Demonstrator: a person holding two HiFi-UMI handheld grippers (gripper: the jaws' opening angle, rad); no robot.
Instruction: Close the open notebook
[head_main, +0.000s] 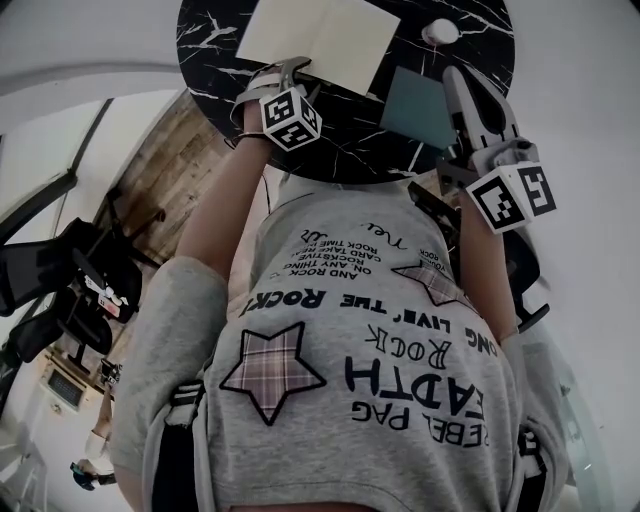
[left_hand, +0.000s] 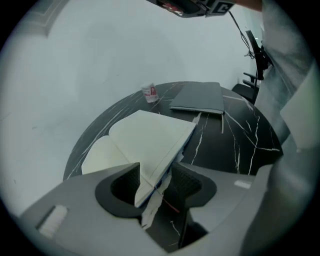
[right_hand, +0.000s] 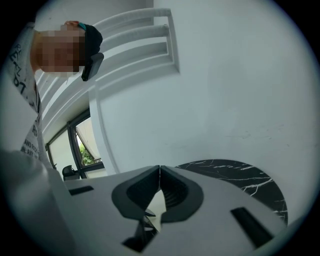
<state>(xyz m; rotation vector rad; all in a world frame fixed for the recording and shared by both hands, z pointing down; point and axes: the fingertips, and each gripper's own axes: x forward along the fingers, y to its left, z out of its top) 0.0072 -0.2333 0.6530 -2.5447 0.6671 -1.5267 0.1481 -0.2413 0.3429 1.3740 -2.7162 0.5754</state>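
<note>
1. The notebook (left_hand: 145, 142) lay open on the table (left_hand: 240, 145); closing it remained to be done.
2. The left gripper (left_hand: 156, 176) stood wide, the notebook's near edge between its jaws but not pinched.
3. The right gripper (right_hand: 159, 172) was closed and empty.

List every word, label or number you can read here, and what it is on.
"LIVE' THE ROCK": T-shirt, upside down.
"REBEL": T-shirt.
Smaller T-shirt lines: too small.
Cup label: red, blurred, unreadable.
Marker cubes: patterns, no words.
</note>
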